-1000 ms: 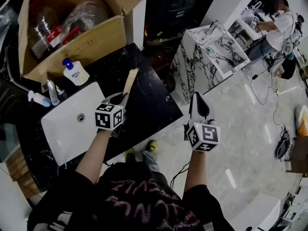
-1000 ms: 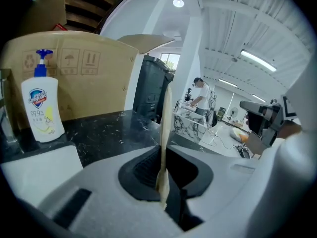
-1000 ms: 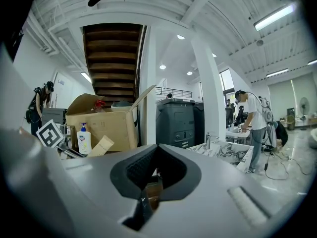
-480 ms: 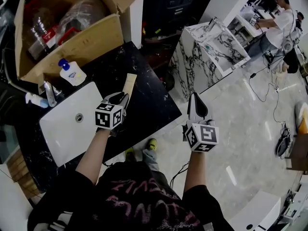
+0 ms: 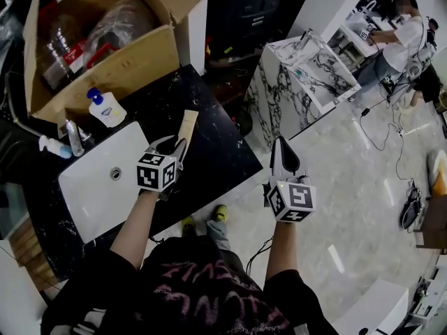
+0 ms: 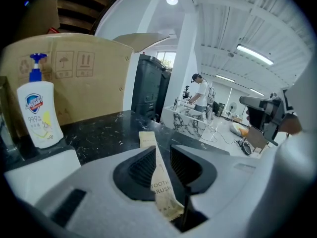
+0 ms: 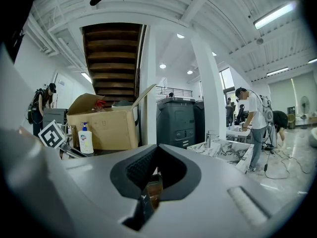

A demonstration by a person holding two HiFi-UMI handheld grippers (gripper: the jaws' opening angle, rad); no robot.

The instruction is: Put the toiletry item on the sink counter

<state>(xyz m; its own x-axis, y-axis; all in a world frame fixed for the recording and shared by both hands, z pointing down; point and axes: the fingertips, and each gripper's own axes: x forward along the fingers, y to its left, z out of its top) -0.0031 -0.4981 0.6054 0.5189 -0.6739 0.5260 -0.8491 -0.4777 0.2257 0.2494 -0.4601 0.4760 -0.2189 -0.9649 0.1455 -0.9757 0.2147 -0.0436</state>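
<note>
Left tongs (image 5: 178, 145), toothbrush pack (image 5: 187, 125), above counter (image 5: 218, 152)

- Glossy pale floor (image 5: 349, 187) fills the head view's right.
- White, black-veined marble vanity unit (image 5: 279, 96), upper right.
- Dark wooden staircase underside (image 7: 111, 53), upper left of the right gripper view.
- Bright ceiling strip light (image 7: 275, 14), upper right there.

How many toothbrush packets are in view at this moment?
1. The toothbrush packet is clamped in the left tongs, over the black counter beside the white sink. Others may be hidden inside the cardboard box.
</note>
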